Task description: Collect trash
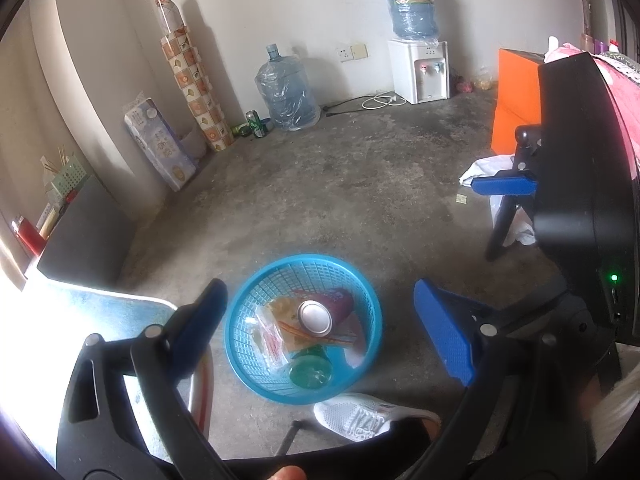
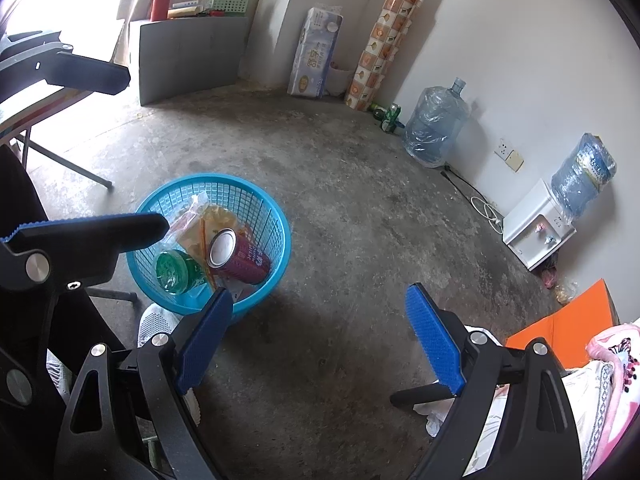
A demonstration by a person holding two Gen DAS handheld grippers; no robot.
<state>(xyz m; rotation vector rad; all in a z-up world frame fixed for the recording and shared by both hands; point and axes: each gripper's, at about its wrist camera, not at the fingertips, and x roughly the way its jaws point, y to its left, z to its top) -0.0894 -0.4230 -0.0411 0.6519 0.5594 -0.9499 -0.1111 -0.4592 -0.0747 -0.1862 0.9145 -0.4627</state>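
Round blue plastic mesh basket (image 1: pixel 303 326) on concrete floor, holding maroon drink can (image 2: pixel 239 256), green plastic cup (image 2: pixel 175 271), clear wrappers. Likely light, thin-walled, dentable, slippery: best gripped across can's body. Left gripper (image 1: pixel 320 320), right gripper (image 2: pixel 320 342): jaws spread, nothing between.

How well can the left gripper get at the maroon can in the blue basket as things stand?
Probably yes. The left gripper hangs open above the blue basket, and the maroon can lies on top of the wrappers with nothing over it. The basket's wall may crowd the fingers.
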